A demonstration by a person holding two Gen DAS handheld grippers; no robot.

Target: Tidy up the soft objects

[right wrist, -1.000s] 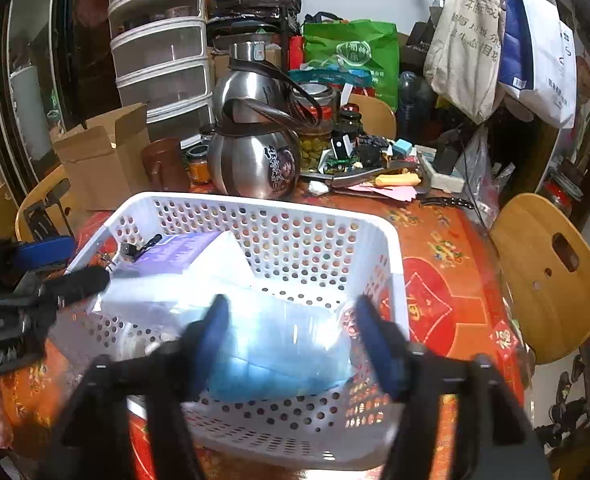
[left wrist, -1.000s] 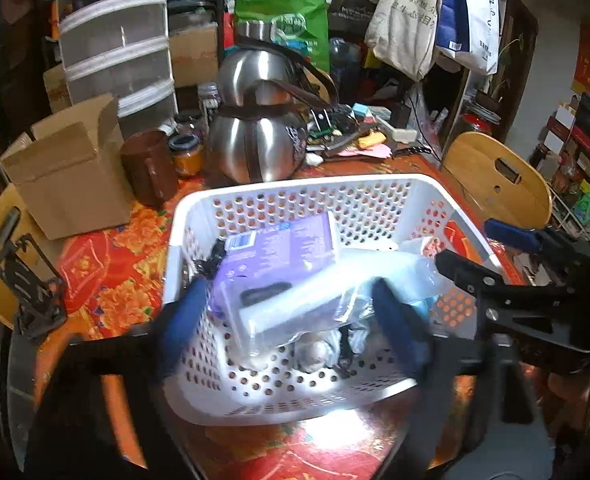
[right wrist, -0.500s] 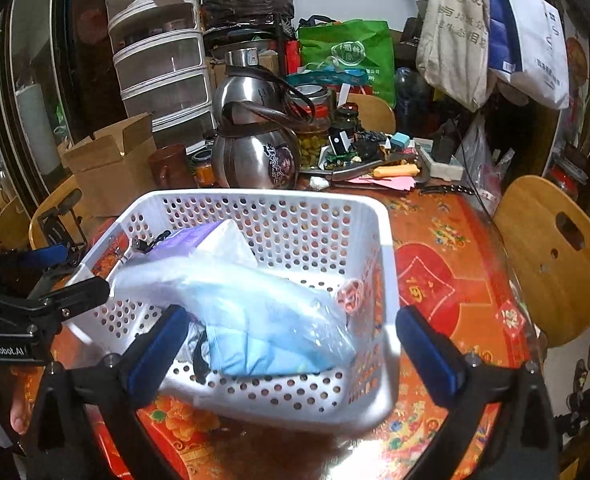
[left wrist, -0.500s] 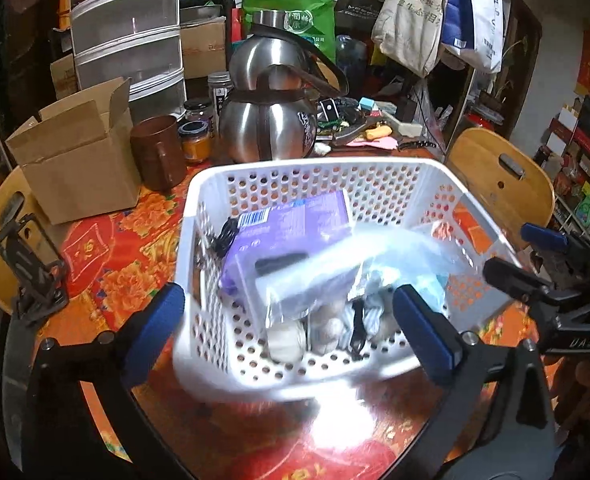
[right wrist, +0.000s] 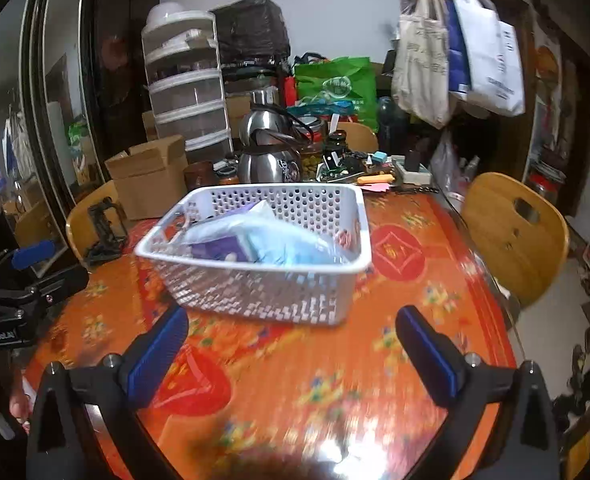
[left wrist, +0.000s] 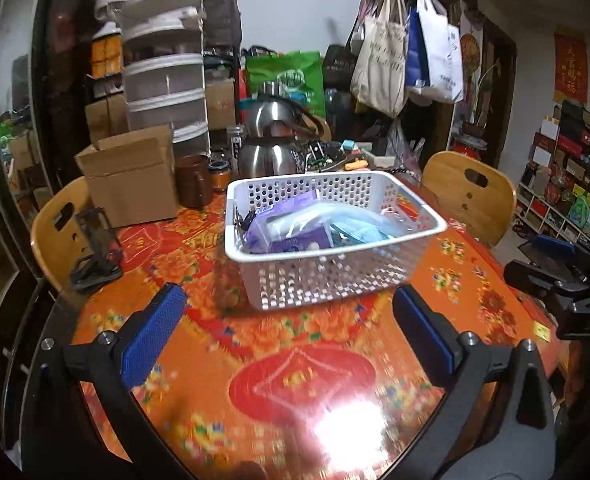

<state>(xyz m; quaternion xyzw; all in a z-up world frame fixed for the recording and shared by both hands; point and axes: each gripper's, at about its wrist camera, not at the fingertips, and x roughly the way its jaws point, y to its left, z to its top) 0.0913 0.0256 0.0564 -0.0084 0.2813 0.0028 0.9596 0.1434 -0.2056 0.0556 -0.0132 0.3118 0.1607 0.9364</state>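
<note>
My left hand-held gripper (left wrist: 287, 328) has its jaws spread wide with nothing between them, only the orange flowered cloth of the bench (left wrist: 303, 376) beneath. My right hand-held gripper (right wrist: 291, 340) is the same: blue pads far apart, gripping nothing. Each one also shows at the edge of the other's view, beside the bench.

Just beyond both pairs of fingertips, clear of them and touching neither, stands one white perforated basket (left wrist: 327, 280) on the bench. The soft things lie inside it: one purple pack (left wrist: 299, 244) toward the left side and one light blue pack in clear plastic wrap (right wrist: 291, 244) lying across it, reaching toward the right wall. Smaller items under them are too hidden to count.

Behind the basket I count two steel kettles (left wrist: 269, 152), one above the other, one brown mug (left wrist: 193, 180), one cardboard box (left wrist: 131, 176) and two wooden chair backs (left wrist: 469, 196), one at each side of the bench.
</note>
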